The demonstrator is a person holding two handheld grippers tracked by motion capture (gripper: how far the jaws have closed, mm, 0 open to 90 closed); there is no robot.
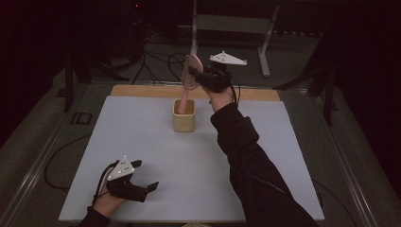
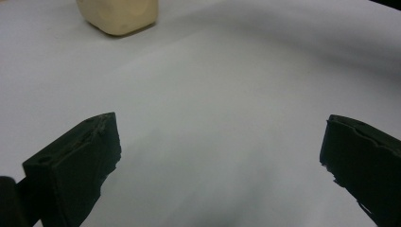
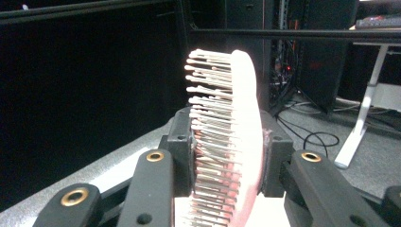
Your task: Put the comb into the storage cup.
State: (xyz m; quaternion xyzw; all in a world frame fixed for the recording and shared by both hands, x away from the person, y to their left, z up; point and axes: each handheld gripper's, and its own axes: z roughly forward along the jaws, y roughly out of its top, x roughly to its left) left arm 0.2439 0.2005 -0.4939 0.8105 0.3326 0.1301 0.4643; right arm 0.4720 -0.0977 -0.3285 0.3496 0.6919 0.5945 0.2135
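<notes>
A pink hairbrush [image 1: 189,78] stands with its handle down inside a cream cup [image 1: 184,118] at the back middle of the white table. My right gripper [image 1: 196,74] is shut on the brush head, one jaw on the bristle side and one on the pink back, as the right gripper view shows [image 3: 231,156]. The brush [image 3: 234,118] stands upright between the jaws there. My left gripper [image 1: 144,176] rests low at the table's front left, open with nothing between its jaws [image 2: 220,156]. The cup [image 2: 118,16] appears far off at the top of the left gripper view.
The white table top [image 1: 156,161] lies on a wooden board [image 1: 142,91] that shows along the far edge. Cables [image 1: 156,61] run over the dark floor behind, beside a white stand leg [image 1: 265,52]. A cable [image 1: 56,161] loops off the table's left side.
</notes>
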